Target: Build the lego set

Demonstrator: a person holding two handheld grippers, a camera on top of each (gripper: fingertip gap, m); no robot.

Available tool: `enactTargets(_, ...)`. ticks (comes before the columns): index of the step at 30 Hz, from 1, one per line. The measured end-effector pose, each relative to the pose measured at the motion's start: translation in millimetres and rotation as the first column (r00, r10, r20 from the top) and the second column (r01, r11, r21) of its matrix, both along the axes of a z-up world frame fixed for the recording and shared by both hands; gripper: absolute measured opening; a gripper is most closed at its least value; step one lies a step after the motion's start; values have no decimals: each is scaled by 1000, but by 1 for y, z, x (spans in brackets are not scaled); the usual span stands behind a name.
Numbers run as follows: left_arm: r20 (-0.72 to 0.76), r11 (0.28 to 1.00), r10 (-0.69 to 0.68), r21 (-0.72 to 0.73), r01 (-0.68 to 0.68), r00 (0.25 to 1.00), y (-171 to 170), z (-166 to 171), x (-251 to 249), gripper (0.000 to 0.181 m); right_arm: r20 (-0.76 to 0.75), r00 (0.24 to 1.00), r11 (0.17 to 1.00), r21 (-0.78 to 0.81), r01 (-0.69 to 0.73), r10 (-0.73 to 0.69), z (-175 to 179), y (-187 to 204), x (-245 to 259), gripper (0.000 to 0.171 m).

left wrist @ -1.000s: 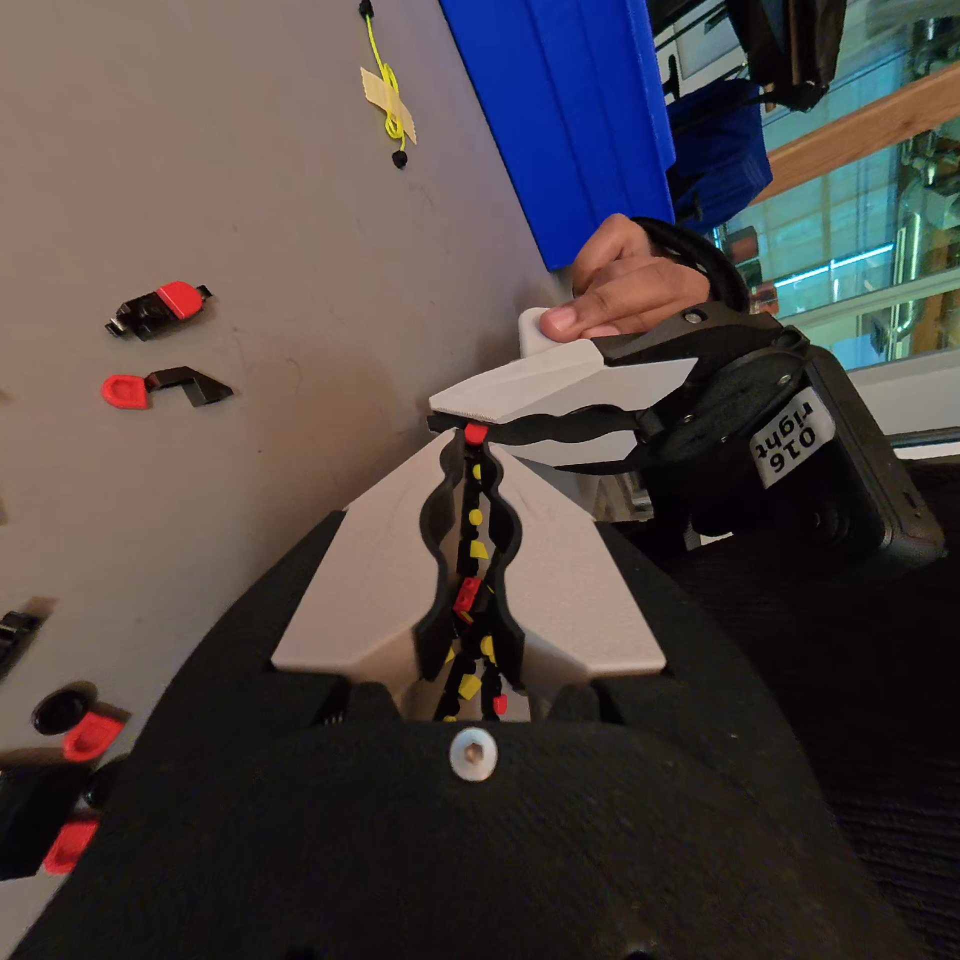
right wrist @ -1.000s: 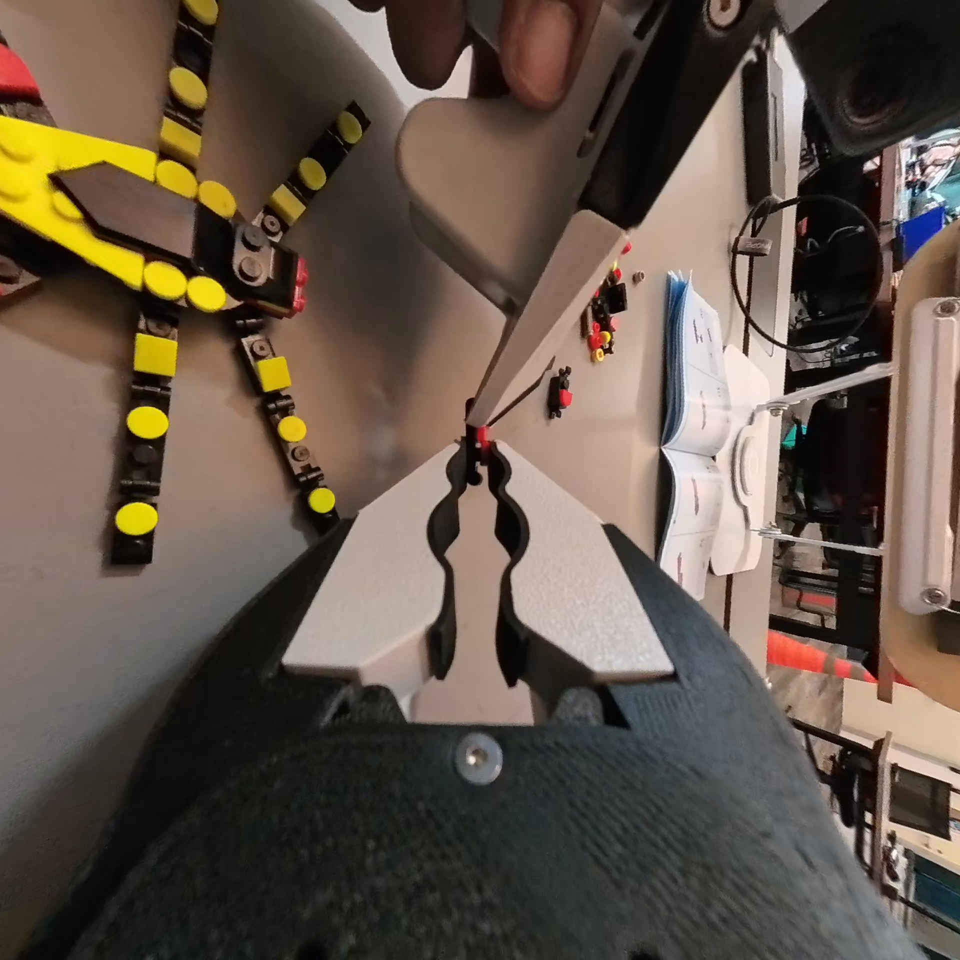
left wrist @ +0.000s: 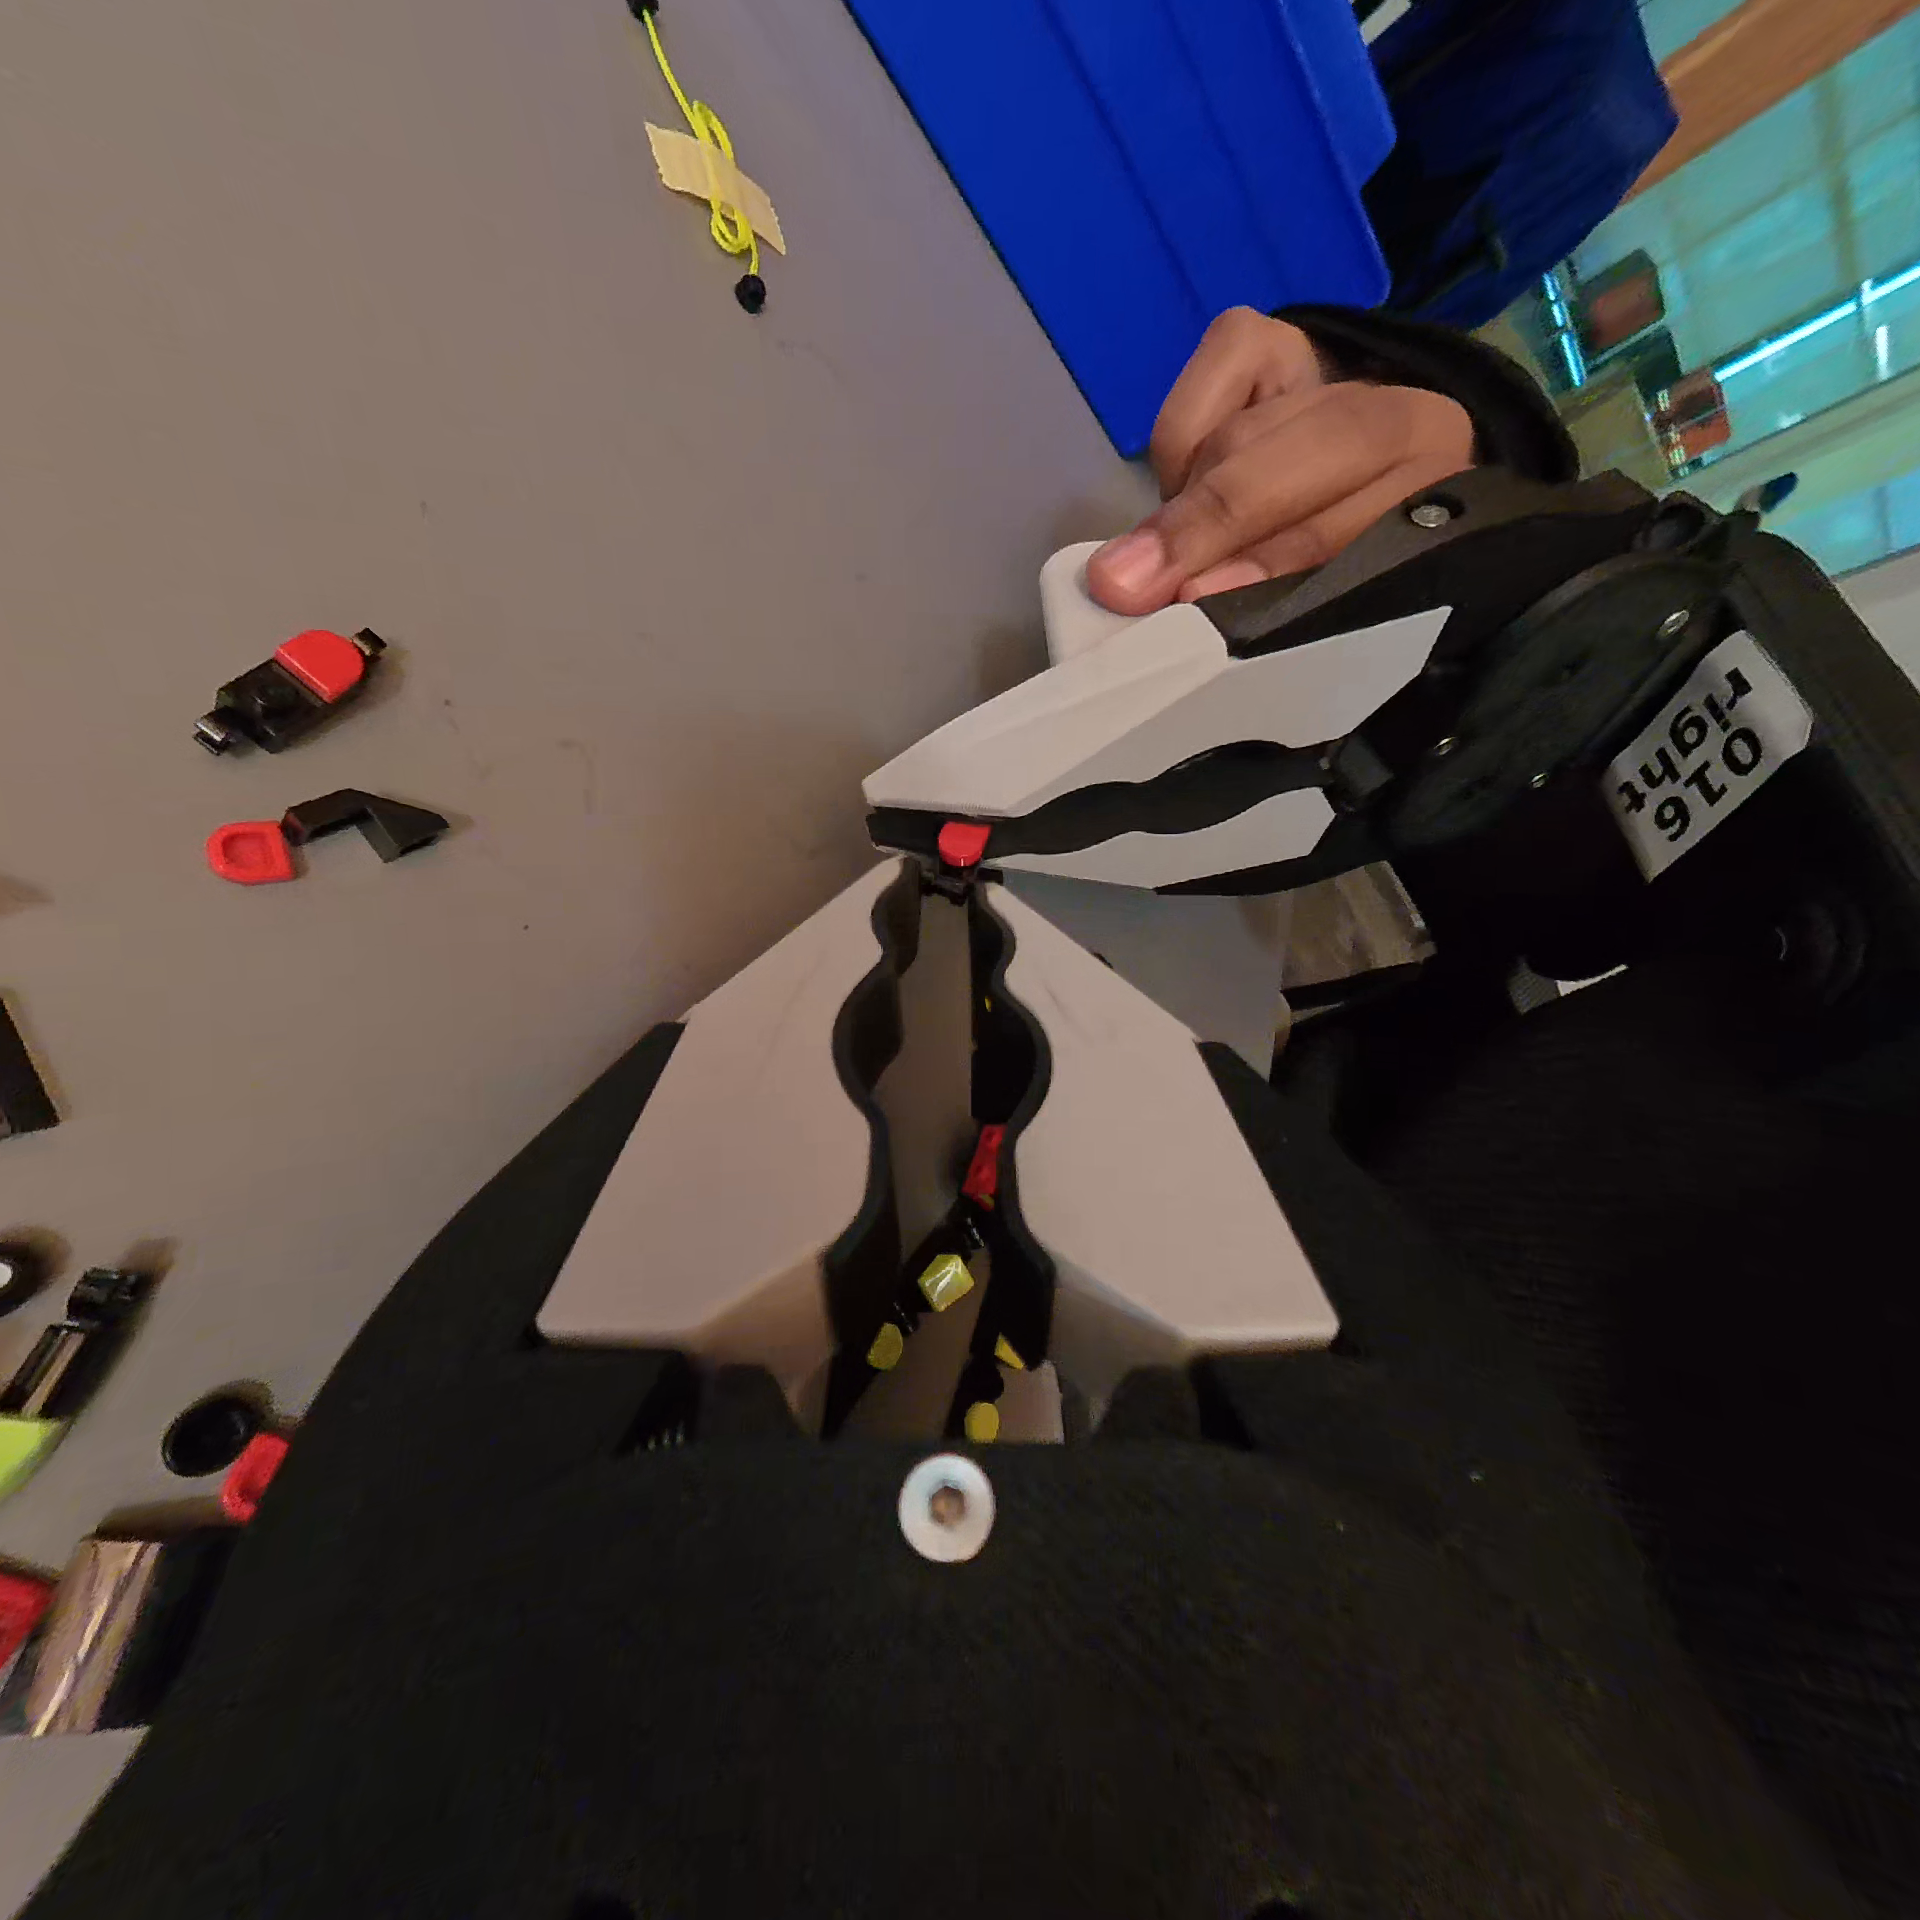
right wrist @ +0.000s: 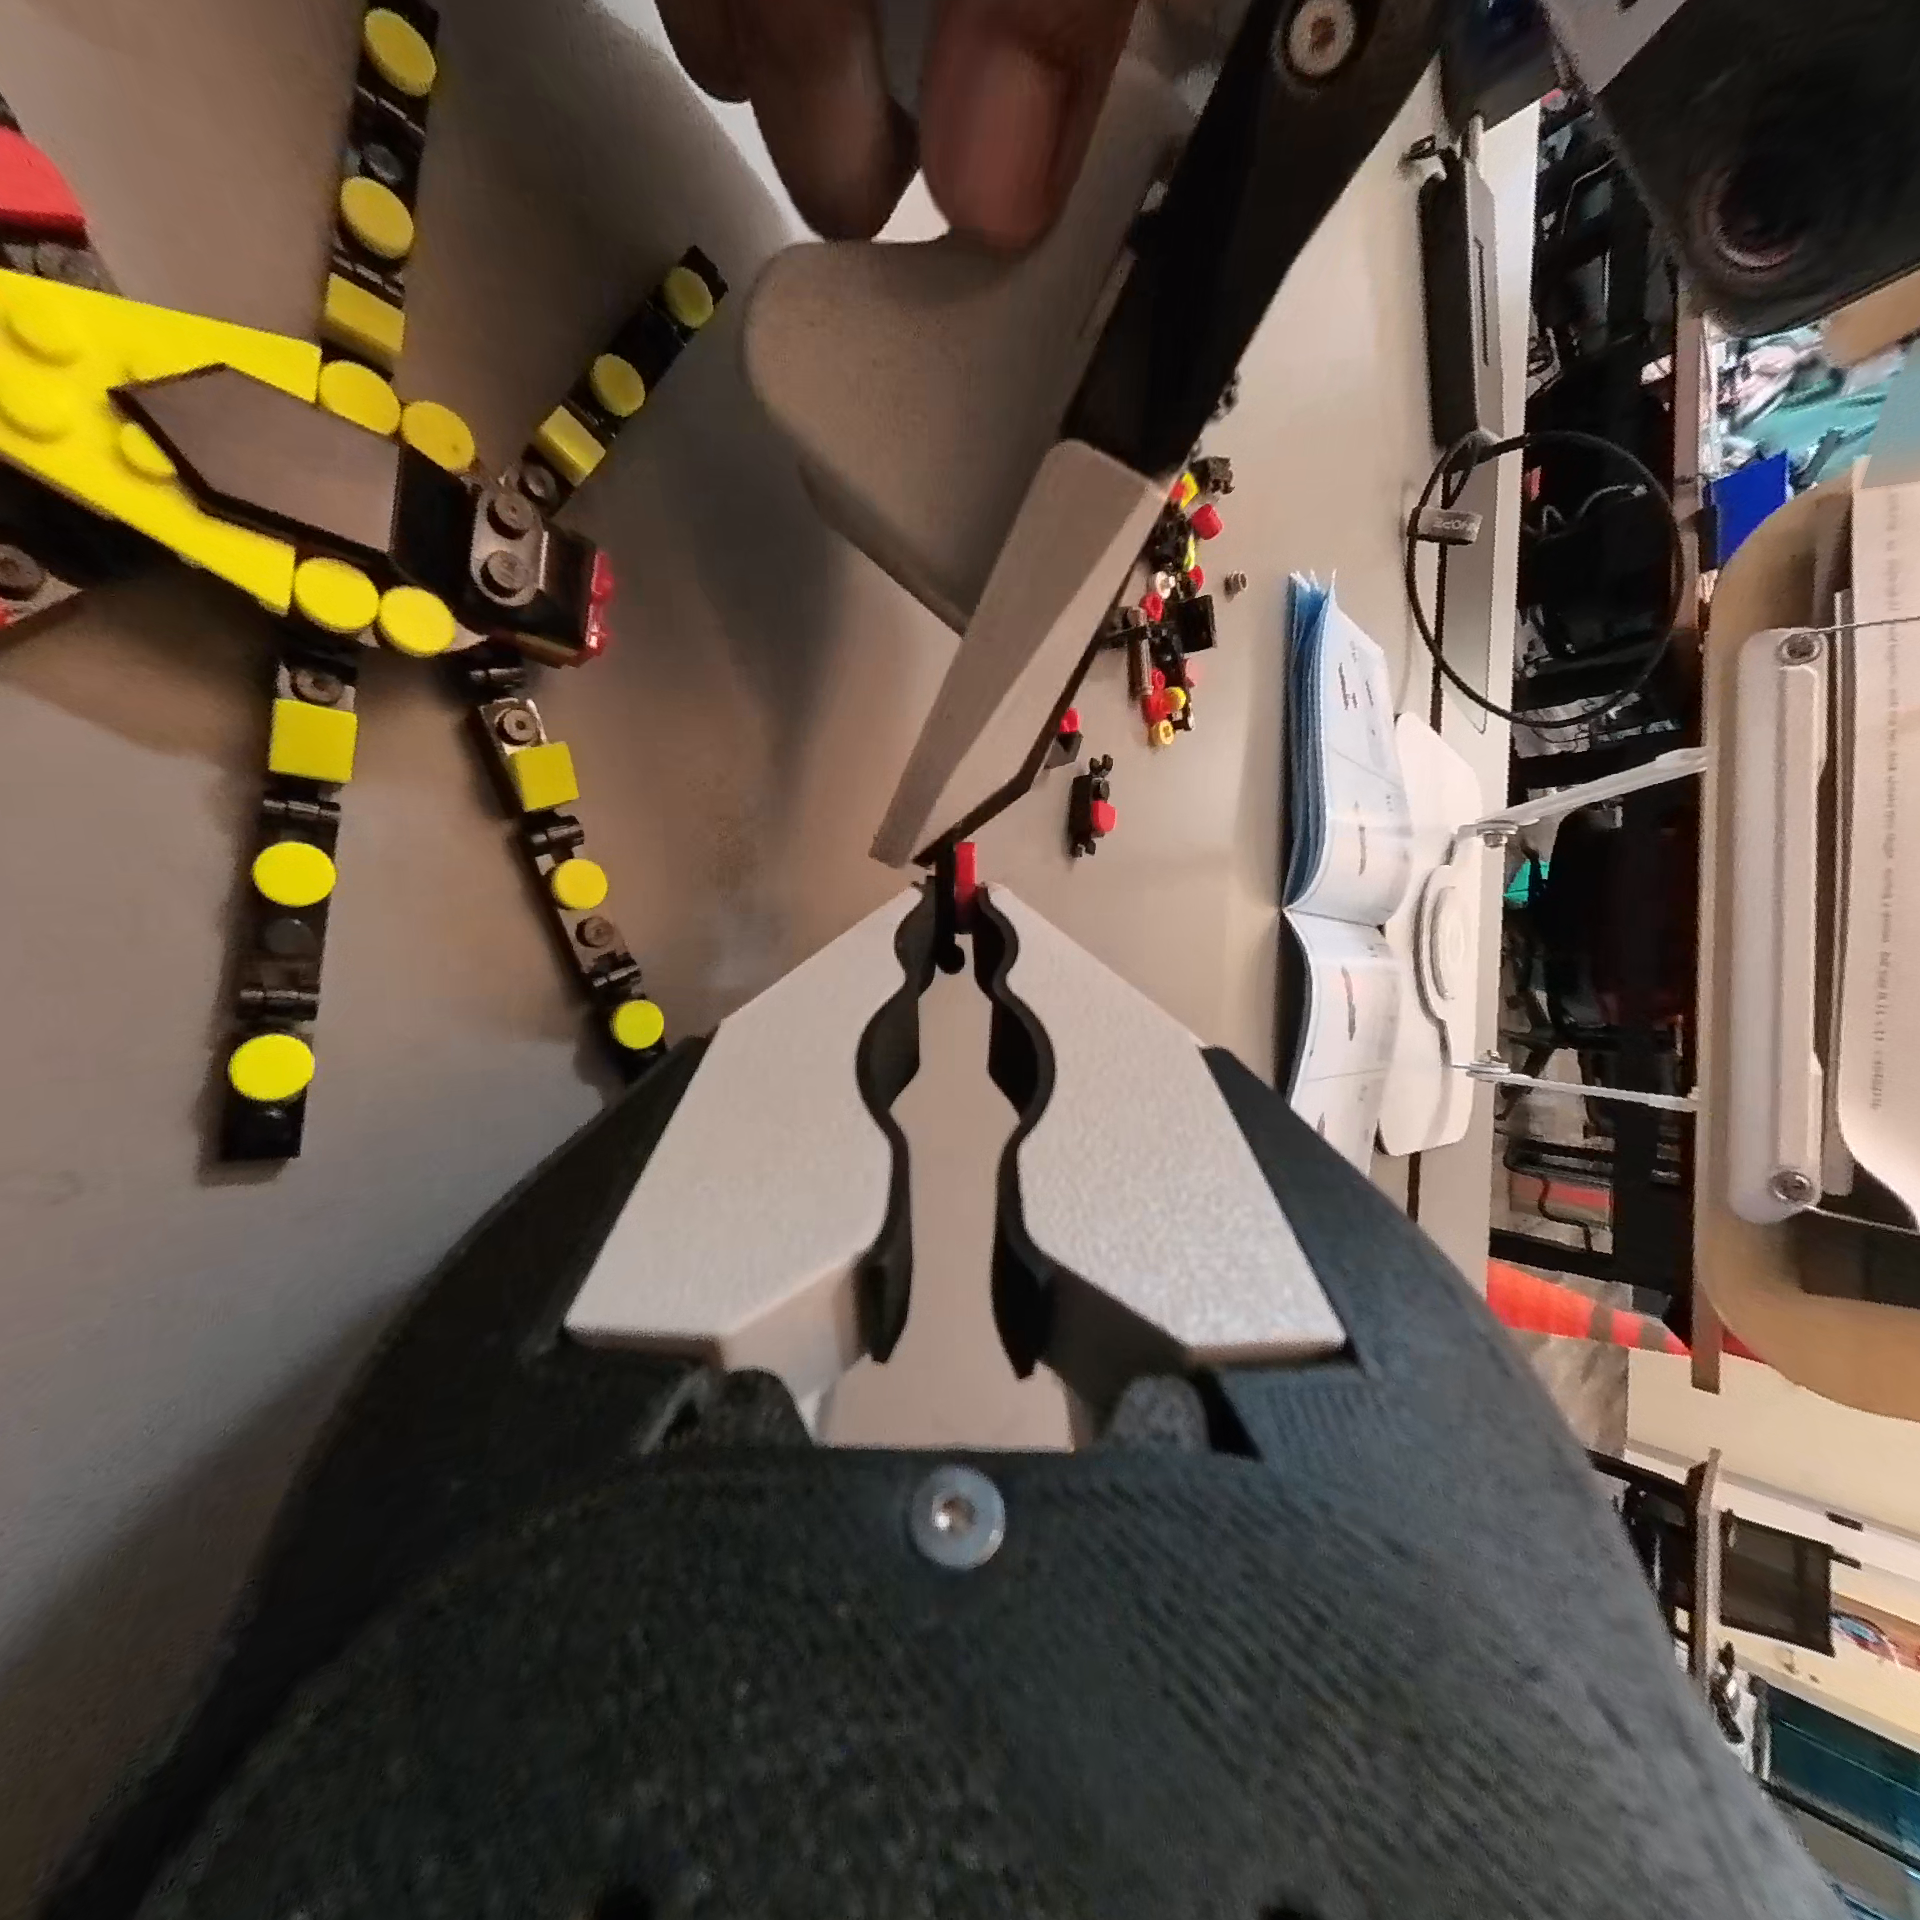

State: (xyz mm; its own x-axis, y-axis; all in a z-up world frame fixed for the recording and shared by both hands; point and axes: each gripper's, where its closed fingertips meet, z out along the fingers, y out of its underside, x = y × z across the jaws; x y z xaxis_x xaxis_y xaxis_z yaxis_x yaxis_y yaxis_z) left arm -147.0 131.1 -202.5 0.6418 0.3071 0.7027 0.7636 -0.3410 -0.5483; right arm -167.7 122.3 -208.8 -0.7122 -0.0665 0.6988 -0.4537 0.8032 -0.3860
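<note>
Lego, small, stiff and light, is best pinched by its flat sides. Left wrist view: the left gripper (left wrist: 943,896) is closed on a thin black piece (left wrist: 948,889), against which a red stud (left wrist: 959,841) is pressed by the right gripper (left wrist: 925,831); the model glimpsed between the fingers has shifted since earlier. Right wrist view: the right gripper (right wrist: 956,914) is shut on the red stud (right wrist: 966,869), the yellow-and-black model (right wrist: 343,520) lying on the bench (right wrist: 665,727), now looming larger.

grey table (left wrist: 436,436), blue bin (left wrist: 1143,187), windows (left wrist: 1766,291)
</note>
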Motion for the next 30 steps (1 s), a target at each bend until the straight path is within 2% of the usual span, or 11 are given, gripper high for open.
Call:
enactTargets(5,-14,1000,-9,12,9,1000,-1,1,-1,6,-33,999,1000,-28,1,-2,6,0,-4,19)
enactTargets(9,-85,1000,-5,24,7,996,-3,6,-7,6,11,999,995,-96,33,-32,12,4,-10,34)
enactTargets(12,-265,1000,7,31,1,964,-6,16,-15,7,136,989,972,-220,82,-53,24,9,-13,40)
enactTargets(14,-425,1000,5,25,6,905,-8,24,-20,6,261,965,937,-328,121,-33,36,12,-12,42)
enactTargets(17,-612,998,-7,45,44,791,-9,39,-18,6,423,903,872,-468,148,74,56,11,-1,40)
enactTargets(21,-758,994,-7,67,89,652,-6,58,-7,6,509,839,829,-542,138,194,69,5,14,36)
enactTargets(26,-806,995,-30,34,97,592,-4,60,-3,6,487,850,831,-544,119,198,73,3,16,19)
enactTargets(30,-807,995,-57,2,99,588,-4,51,-4,6,479,856,839,-534,107,196,71,2,17,16)
